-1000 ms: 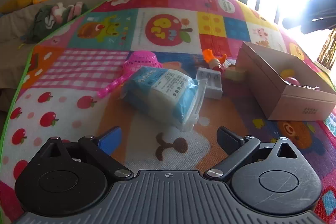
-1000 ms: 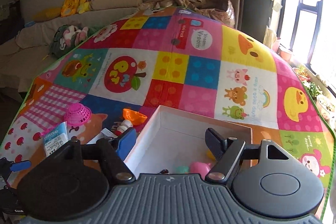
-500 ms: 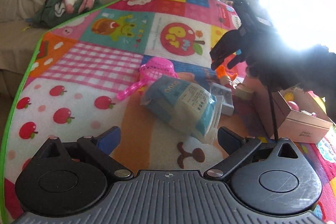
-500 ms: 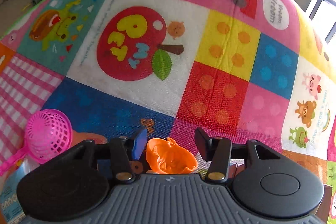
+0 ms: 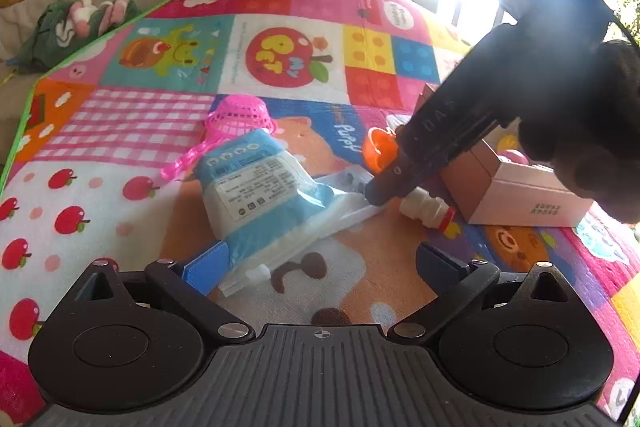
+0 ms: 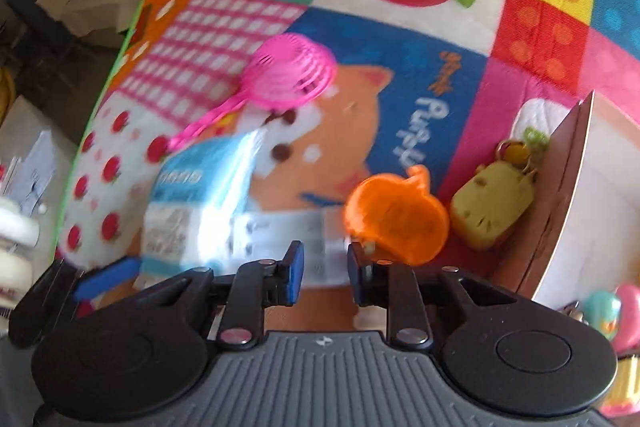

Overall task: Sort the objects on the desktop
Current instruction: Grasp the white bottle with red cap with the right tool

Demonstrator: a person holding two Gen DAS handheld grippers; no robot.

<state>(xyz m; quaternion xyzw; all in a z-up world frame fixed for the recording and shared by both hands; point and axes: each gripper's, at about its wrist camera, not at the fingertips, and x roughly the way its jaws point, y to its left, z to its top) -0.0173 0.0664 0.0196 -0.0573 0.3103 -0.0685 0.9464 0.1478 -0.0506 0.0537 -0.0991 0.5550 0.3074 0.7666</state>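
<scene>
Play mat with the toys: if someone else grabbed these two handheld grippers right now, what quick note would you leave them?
Left gripper: open, low over the mat, blue tissue pack just ahead, beside its left finger.
Right gripper: jaws closing to almost shut at the white tray; cannot tell if it pinches it.
Done: a few small toys lie in the cardboard box.
Left: tissue pack, tray, pink strainer, orange cup, yellow keychain toy and white bottle, all outside the box.

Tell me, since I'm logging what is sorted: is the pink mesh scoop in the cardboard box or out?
Out. The pink mesh scoop lies on the play mat, apart from the cardboard box.
</scene>
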